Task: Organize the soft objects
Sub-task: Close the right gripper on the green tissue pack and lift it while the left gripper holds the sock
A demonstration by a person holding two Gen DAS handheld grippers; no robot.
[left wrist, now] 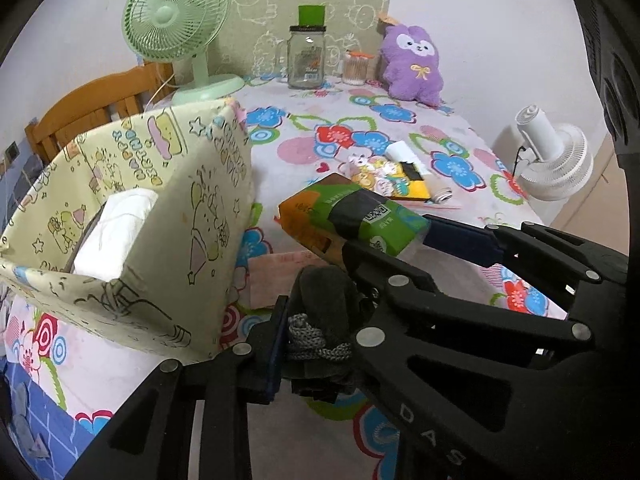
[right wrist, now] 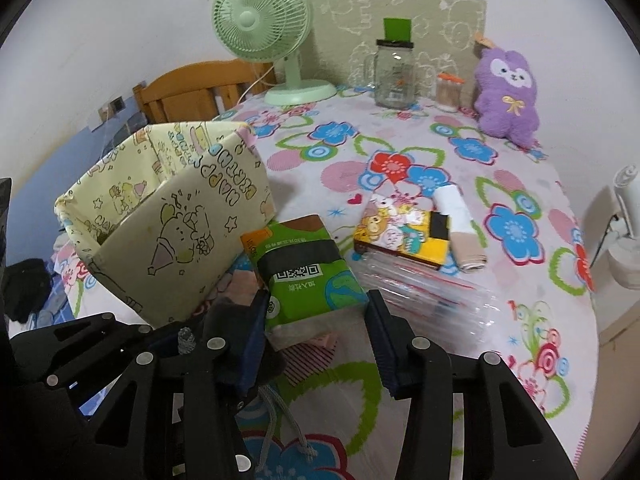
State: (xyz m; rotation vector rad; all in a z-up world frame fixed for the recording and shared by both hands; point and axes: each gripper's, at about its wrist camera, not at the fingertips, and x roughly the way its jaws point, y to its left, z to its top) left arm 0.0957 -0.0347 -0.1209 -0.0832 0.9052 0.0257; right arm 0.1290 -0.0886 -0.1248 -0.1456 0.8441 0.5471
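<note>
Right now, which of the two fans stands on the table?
The mint-green desk fan, on the flowered tablecloth beside the glass jar. The white fan sits beyond the table's edge.

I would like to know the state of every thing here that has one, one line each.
Right gripper: shut on green tissue pack.
Left gripper: shut on dark cloth with grey cord.
Yellow fabric box: open, white tissue pack inside.
Glass jar: lid on.
Green fan: blades appear still.
</note>
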